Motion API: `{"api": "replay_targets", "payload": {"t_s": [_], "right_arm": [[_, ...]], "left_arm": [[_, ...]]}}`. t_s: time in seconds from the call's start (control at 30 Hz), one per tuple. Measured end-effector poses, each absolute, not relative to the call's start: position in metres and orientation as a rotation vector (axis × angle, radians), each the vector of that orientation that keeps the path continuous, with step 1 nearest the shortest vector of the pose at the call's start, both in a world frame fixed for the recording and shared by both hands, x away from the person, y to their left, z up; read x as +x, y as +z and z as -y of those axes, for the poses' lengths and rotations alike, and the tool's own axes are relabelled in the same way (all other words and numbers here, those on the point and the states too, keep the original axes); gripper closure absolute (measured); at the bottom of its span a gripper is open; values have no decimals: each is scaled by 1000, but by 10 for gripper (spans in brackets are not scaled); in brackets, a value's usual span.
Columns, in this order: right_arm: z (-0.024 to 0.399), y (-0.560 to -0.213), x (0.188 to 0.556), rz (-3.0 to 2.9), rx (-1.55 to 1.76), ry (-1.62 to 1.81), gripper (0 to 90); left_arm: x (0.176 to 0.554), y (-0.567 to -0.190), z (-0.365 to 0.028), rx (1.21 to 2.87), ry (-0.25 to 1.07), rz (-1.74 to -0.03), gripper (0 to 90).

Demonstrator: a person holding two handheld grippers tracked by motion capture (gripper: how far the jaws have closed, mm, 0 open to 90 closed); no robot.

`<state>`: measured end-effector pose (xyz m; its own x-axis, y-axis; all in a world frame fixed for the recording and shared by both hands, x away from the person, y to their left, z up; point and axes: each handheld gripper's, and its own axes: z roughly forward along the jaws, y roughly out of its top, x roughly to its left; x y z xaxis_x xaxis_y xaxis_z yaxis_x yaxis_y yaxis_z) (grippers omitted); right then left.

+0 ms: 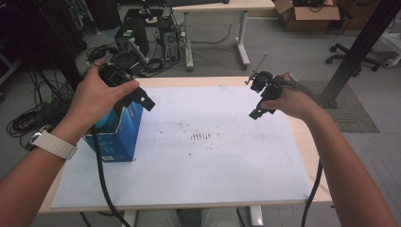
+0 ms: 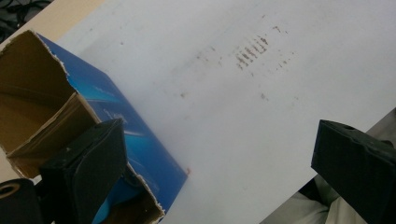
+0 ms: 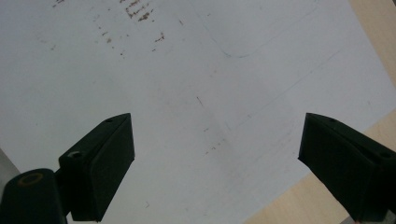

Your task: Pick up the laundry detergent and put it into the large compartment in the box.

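One blue box (image 1: 118,135) stands upright on the white sheet (image 1: 213,156) that covers most of the table (image 1: 309,156), and it serves as the landmark for everything else. It is the single carton on the sheet, near the sheet's left edge, with its torn top open; the left gripper view shows bare brown cardboard inside it (image 2: 32,102) and a ragged rim. Two grippers are in play, one in each hand. The left gripper (image 1: 142,98) hovers right over the box's open top, its left hand (image 1: 97,99) wrapped around the body just above the carton; its two black jaws stand wide apart with nothing between them, one jaw hanging over the box's mouth and the other out over bare sheet to the side of the box. The right gripper (image 1: 259,106) is well apart from the box, across the sheet on the far right side, held by the right hand (image 1: 291,99) above the sheet; its two jaws are likewise spread wide and empty, with plain white sheet and a strip of wooden table edge beneath them. One patch of brown smudge marks (image 1: 201,136) lies on the sheet between the box and the right gripper, nearer the middle. One cable trails from each gripper toward the near table edge.
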<state>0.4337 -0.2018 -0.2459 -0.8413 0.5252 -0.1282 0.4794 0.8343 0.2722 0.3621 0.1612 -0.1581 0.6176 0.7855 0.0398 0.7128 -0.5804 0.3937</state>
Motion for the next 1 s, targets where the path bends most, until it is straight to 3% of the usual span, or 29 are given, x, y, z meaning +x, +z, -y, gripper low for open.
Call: {"api": "replay_targets", "payload": {"t_s": [1.0], "right_arm": [[198,-243,431,-2811,775,344,103]], "left_arm": [[354,-157,-152,2519,278,-1134,39]]}}
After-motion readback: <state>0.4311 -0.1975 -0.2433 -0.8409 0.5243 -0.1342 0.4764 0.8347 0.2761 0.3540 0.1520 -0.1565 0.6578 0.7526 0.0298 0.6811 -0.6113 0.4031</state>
